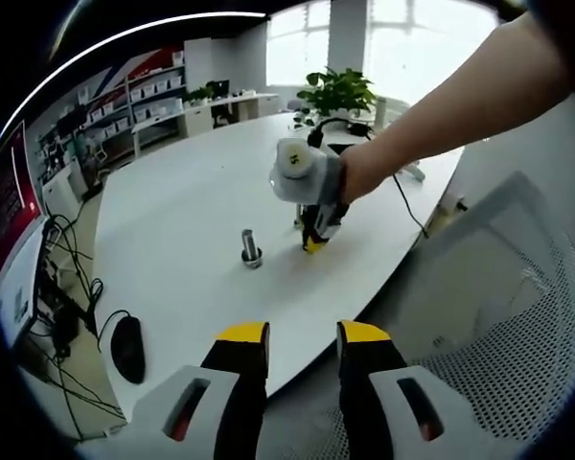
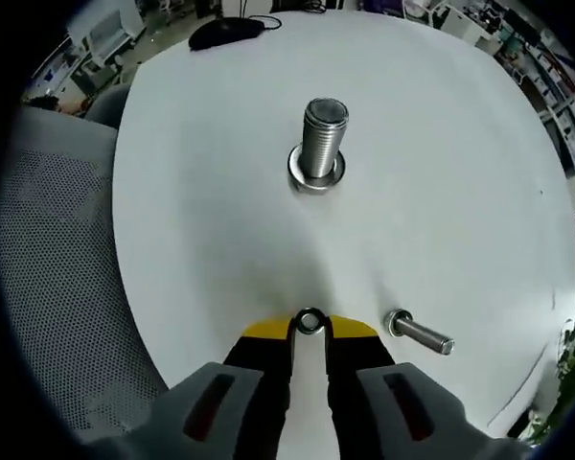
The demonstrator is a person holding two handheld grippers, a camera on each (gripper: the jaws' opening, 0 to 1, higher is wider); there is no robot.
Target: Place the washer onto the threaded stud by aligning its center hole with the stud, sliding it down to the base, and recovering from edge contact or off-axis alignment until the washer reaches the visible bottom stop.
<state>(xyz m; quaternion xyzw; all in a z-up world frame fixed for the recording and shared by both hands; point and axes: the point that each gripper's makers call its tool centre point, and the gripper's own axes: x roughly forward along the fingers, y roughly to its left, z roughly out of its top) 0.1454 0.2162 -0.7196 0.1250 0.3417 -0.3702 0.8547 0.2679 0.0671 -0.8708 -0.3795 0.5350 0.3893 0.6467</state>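
Observation:
The threaded stud (image 2: pixel 321 139) stands upright on the white table (image 2: pixel 192 192), with a wider ring at its base. A small metal washer (image 2: pixel 310 321) sits between the yellow tips of my right gripper (image 2: pixel 310 329), which is shut on it, well short of the stud. In the left gripper view the same stud (image 1: pixel 251 247) stands mid-table. A hand holds the right gripper (image 1: pixel 314 241) tip-down on the table just to its right. My left gripper (image 1: pixel 304 335) hovers over the table's near edge, open with nothing between its jaws.
A loose bolt (image 2: pixel 420 333) lies on the table right of the right gripper's tips. A black mouse (image 1: pixel 127 347) rests near the table's edge. A mesh chair (image 1: pixel 498 316) stands beside the table, with a potted plant (image 1: pixel 337 91) and a cable at the far end.

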